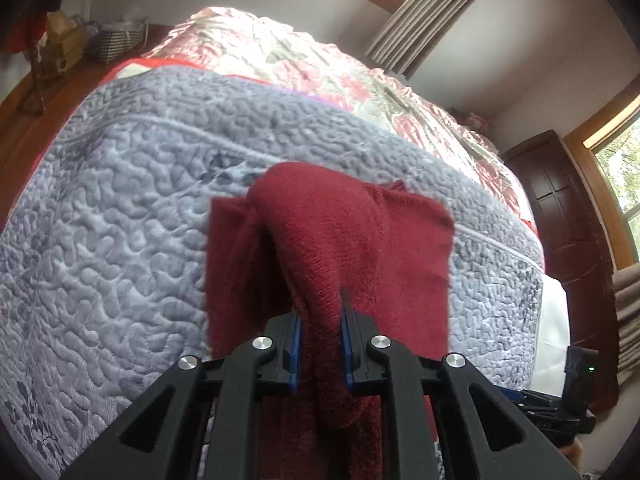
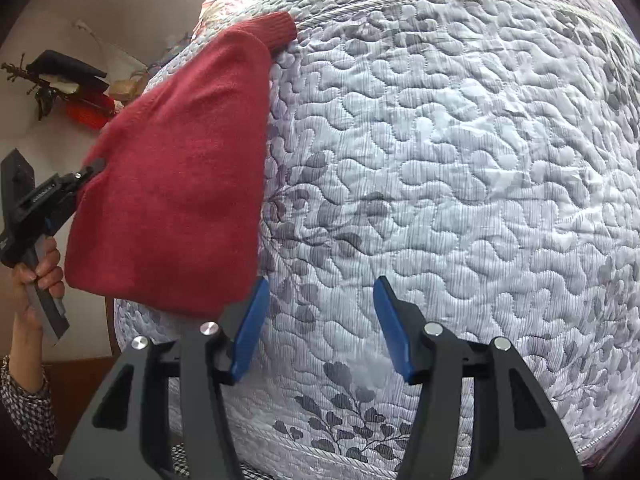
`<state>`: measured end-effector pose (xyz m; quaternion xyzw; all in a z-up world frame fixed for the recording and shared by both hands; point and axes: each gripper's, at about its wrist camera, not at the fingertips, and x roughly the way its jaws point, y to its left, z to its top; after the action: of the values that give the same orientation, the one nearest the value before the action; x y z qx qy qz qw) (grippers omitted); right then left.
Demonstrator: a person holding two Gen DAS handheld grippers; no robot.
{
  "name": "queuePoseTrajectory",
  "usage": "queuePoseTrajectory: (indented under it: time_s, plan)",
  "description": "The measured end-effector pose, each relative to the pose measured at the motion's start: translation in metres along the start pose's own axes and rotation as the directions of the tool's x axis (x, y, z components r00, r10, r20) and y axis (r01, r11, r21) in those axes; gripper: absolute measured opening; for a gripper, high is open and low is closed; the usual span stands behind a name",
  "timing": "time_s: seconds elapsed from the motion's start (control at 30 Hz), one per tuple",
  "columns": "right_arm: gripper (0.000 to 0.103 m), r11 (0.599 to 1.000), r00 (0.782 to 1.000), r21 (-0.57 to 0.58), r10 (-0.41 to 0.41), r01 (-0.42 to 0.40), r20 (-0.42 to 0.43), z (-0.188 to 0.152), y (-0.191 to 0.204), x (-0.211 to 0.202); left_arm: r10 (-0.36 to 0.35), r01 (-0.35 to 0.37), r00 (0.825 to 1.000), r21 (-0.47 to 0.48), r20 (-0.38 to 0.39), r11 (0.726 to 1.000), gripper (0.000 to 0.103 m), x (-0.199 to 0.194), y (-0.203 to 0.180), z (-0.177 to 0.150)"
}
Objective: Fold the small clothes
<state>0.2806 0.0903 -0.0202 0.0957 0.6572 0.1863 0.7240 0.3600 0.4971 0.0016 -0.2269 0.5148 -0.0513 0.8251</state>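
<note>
Left wrist view: the left gripper [image 1: 320, 320] pinches a bunched fold of the dark red knitted garment [image 1: 332, 248] between its blue pads, and the cloth drapes over and below the jaws, lifted off the grey quilted bedspread [image 1: 120, 208]. Past the spread's far edge lies a pink floral quilt [image 1: 280, 52]; a dark wooden cabinet [image 1: 568, 248] stands off the right-hand side.

Right wrist view: the right gripper [image 2: 318, 320] is spread wide and holds nothing, hovering over the bedspread near its front edge. The garment [image 2: 176, 184] hangs at the spread's left edge, its ribbed cuff [image 2: 280, 30] touching the quilting, while a hand [image 2: 38, 272] grips the other tool's handle.

The risk, I judge, is the single bunched pinch — the knit could slip out, or slide off the left edge to the floor. Most of the bedspread to the right is bare, giving ample room to lay it flat.
</note>
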Motion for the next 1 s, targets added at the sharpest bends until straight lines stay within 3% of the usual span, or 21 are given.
queuePoseTrajectory:
  time_s: [0.23,0.4,0.47,0.57,0.63,0.87,0.9,0.97,1.0]
  plan:
    - [0.055,0.999,0.999,-0.052,-0.007,0.004,-0.052,0.006,0.027,0.024,0.046,-0.048,0.998,-0.070,-0.031,0.996,0.019,0.041,0.036,-0.024]
    - [0.055,0.998,0.997,-0.067,-0.010,0.005,-0.080,0.005,0.036,0.038,0.052,-0.053,0.999,-0.089,-0.016,0.995,0.034,0.021,0.031,-0.024]
    - [0.058,0.997,0.997,-0.072,-0.008,0.002,-0.083,0.005,0.039,0.040,0.051,-0.051,0.999,-0.074,-0.007,0.996,0.053,0.003,0.027,-0.026]
    - [0.059,0.997,0.996,-0.074,0.002,-0.009,-0.090,0.004,0.043,0.045,0.010,-0.011,1.000,-0.074,-0.014,0.997,0.064,-0.017,0.026,-0.038]
    - [0.059,0.997,0.995,-0.074,0.002,-0.009,-0.095,0.003,0.045,0.047,0.007,-0.009,0.999,-0.058,-0.035,0.998,0.066,-0.021,0.023,-0.049]
    - [0.060,0.997,0.995,-0.080,-0.004,-0.004,-0.100,0.001,0.059,0.053,0.019,-0.023,0.994,-0.039,-0.108,0.999,0.062,-0.011,0.022,-0.081]
    - [0.061,0.997,0.995,-0.083,-0.009,0.000,-0.099,0.001,0.061,0.054,0.028,-0.032,0.992,-0.036,-0.123,0.999,0.058,-0.007,0.023,-0.083]
    - [0.061,0.997,0.995,-0.078,-0.012,0.004,-0.100,-0.001,0.062,0.056,0.042,-0.047,0.987,-0.033,-0.158,0.998,0.026,0.004,0.026,-0.086]
    - [0.061,0.997,0.995,-0.072,-0.009,0.001,-0.101,-0.001,0.060,0.056,0.049,-0.054,0.984,-0.027,-0.169,0.998,0.020,0.009,0.027,-0.088]
